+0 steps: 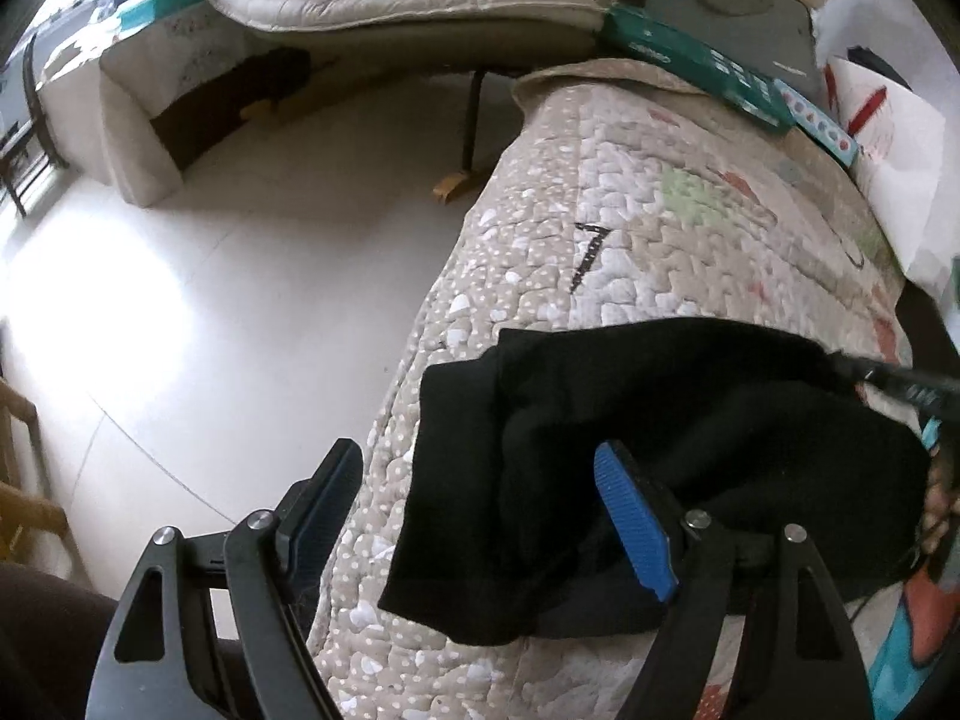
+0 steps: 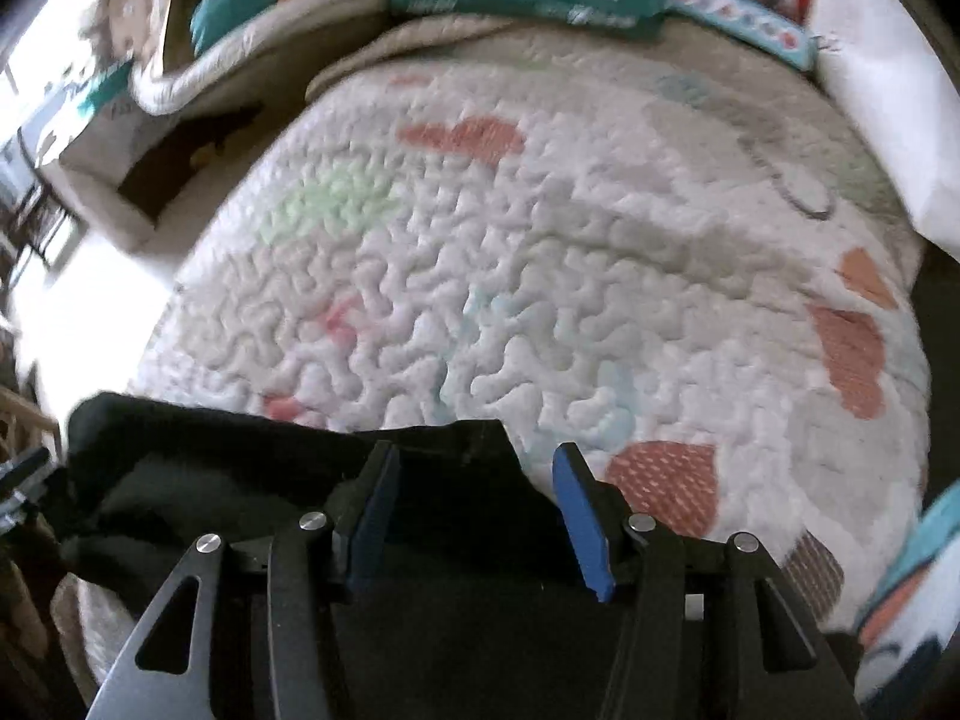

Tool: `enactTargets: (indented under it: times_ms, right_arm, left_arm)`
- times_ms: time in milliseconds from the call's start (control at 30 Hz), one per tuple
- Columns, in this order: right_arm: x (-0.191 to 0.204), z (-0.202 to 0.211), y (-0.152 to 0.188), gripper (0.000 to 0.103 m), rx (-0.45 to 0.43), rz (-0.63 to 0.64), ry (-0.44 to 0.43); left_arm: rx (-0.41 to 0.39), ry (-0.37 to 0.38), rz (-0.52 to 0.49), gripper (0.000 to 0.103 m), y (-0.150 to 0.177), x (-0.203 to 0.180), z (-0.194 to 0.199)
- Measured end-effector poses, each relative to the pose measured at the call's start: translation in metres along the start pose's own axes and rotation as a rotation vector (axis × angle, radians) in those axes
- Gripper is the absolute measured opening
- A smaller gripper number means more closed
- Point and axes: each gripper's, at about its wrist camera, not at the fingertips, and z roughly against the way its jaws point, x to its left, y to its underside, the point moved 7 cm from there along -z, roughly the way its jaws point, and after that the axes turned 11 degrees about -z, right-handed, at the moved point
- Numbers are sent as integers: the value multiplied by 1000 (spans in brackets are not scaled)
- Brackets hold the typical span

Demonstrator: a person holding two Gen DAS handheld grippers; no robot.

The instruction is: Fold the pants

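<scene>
In the left wrist view, the black pants (image 1: 630,480) lie bunched in the lower right of the frame on a quilted mat (image 1: 630,192), their left edge close to the mat's border above the white floor (image 1: 210,300). The left gripper (image 1: 480,516) has its fingers wide apart, gripping nothing; the right finger sits over the cloth, the left over the mat edge.

In the right wrist view, which is blurred, the pants (image 2: 240,468) fill the lower left, and the right gripper (image 2: 474,510) also has its fingers apart, a corner of dark fabric between them but not pinched.

Risk, as I judge it: closing on several bunched layers would drag the whole pile, skewing the fold or sliding it off the mat's near edge
</scene>
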Motion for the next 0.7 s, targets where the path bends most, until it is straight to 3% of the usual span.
enactTargets:
  times_ms: [33,67,300,333,467,533,600,633,667,700]
  right_arm:
    - [0,-4,0,49,16,2,-9]
    - [1,-7,2,15,35,0,-30]
    - [-10,-4,-25,8,-21,-72,-18]
    - [-14,-5,-33,0,-36,-79,6]
    - [-28,-13,-60,1,-61,-131,71]
    - [-35,-18,-68,1,-66,-143,137]
    - [-28,-15,-66,3,-57,-144,69]
    - [-22,-11,-62,12,-47,-132,16]
    - [-18,-7,-56,42,-36,-115,-17]
    - [-18,-4,-51,64,-34,-110,-22]
  left_arm:
    - [8,6,12,79,0,2,-2]
    - [17,14,24,79,-1,2,-4]
    - [36,23,95,79,-5,7,-12]
    - [40,21,101,79,-5,9,-14]
    - [66,20,132,79,-2,15,-20]
    - [68,10,144,79,-3,19,-21]
    - [55,-5,157,79,-5,25,-19]
    - [44,-14,170,79,-6,29,-17]
    - [38,-18,181,79,-8,32,-15]
    - [34,-19,194,79,-8,35,-14]
